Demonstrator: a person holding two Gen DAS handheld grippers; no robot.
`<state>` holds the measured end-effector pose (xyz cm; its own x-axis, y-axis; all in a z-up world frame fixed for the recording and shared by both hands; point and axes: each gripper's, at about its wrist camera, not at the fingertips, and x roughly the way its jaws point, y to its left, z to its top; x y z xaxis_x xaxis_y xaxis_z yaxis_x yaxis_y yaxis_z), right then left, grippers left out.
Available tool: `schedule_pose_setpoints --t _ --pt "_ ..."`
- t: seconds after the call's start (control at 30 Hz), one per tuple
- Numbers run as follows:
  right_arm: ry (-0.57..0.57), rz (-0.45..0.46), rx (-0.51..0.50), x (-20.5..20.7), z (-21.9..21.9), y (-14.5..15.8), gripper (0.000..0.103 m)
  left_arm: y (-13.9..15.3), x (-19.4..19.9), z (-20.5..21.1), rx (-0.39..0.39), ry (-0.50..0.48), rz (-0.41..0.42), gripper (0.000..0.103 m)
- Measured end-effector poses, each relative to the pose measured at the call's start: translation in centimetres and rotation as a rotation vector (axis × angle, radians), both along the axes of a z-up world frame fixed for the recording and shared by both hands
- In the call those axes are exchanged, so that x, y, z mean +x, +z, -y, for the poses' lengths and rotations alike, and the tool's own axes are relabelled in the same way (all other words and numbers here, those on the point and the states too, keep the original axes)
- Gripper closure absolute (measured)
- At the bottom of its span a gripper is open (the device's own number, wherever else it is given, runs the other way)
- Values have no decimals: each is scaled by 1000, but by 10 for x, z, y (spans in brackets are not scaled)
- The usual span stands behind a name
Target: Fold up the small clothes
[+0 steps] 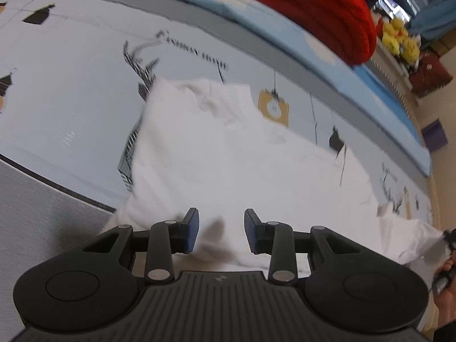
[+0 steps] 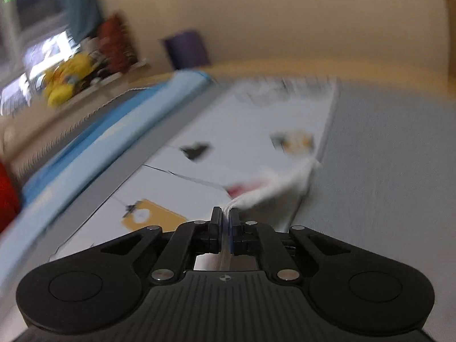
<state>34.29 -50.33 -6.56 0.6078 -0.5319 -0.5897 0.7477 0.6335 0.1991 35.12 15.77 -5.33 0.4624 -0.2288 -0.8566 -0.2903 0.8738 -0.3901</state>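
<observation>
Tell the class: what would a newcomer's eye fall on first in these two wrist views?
The white garment fills the middle of the left wrist view, crumpled on a pale printed mat, with the left gripper standing open over its near edge. In the right wrist view, the right gripper is pinched shut on a corner of that white cloth. A bright red knitted item glows at the top, on a blue cover.

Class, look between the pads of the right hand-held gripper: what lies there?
A pinched edge of the white garment, seen in the right wrist view of the right hand-held gripper.
</observation>
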Motion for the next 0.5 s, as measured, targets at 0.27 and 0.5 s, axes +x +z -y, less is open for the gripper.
schedule_pose_setpoints --t 0.27,0.5 --pt "816 195 -162 -20 -264 103 97 24 -17 -47 -34 136 44 64" --pt "1235 -224 250 -62 -414 35 72 28 -24 -60 -46 159 49 64"
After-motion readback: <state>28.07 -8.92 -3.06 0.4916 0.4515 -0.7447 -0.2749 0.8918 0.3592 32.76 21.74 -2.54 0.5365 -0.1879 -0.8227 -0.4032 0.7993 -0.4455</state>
